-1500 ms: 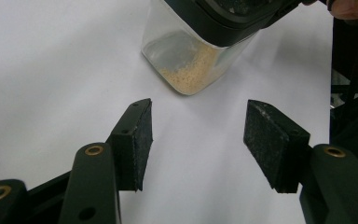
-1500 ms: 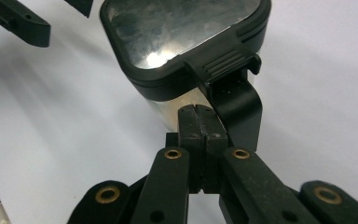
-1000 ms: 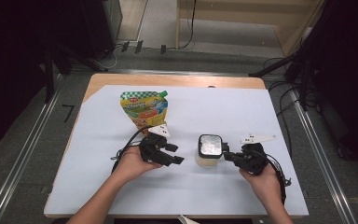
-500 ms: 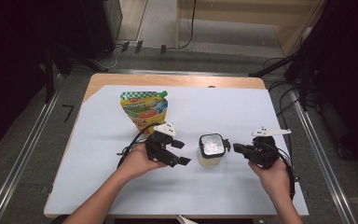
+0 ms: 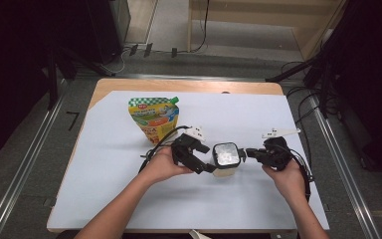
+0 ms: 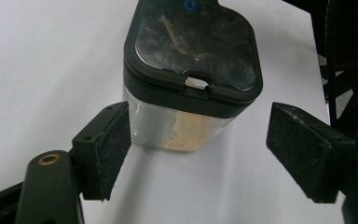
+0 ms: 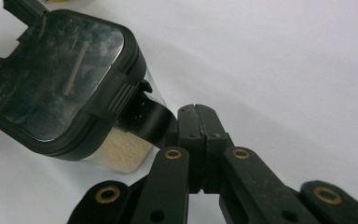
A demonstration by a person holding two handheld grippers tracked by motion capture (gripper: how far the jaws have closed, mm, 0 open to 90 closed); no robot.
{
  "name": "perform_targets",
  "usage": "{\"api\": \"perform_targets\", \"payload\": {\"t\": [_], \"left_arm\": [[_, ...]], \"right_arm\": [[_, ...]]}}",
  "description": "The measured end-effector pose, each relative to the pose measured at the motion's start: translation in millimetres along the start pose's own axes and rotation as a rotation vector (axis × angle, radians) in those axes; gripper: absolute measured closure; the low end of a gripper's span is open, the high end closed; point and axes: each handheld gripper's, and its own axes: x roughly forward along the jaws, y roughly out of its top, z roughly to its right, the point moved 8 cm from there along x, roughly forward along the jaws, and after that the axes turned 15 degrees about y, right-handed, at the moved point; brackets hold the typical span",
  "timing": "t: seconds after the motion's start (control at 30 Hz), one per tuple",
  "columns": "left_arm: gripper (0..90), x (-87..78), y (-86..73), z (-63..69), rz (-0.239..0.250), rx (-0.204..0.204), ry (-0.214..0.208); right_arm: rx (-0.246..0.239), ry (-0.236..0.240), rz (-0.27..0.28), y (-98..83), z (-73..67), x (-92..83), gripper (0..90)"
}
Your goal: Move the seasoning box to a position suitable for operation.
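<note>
From above, the left gripper (image 5: 210,162) has come back in beside the jar (image 5: 226,158) at mid-table, in front of the pouch (image 5: 154,117), while the right gripper (image 5: 250,153) has pulled back from a second ago. Along the left gripper's jaws: they have just been opening and now stand wide on either side of the jar (image 6: 191,74), one pad (image 6: 114,140) just beside its wall, not pressing. Along the right gripper (image 7: 198,114): jaws together, holding nothing, near the lid's tab. A left-hand grab looks next.

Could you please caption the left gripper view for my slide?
Open hand-held gripper straddles a black-lidded clear container of beige powder.
</note>
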Motion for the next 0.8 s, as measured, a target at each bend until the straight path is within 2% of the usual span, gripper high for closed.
{"api": "perform_targets", "payload": {"t": [0.13,0.27,0.5,0.8], "left_arm": [[18.1,8.4,-0.3,-0.3,-0.016,0.025,0.023],[18.0,11.8,2.9,-0.8,0.007,0.011,0.004],[16.5,17.7,7.7,2.1,0.039,0.055,0.035],[16.7,17.5,9.6,3.2,0.036,0.053,0.052]], "right_arm": [[-0.008,0.0,-0.006,-0.7,-1.6,3.5,90.0],[-0.002,-0.007,0.004,-1.3,-2.5,2.8,90.0],[0.012,-0.007,0.01,-3.8,-0.9,5.3,90.0],[0.016,-0.017,0.014,-3.9,-1.4,5.4,90.0]]}}
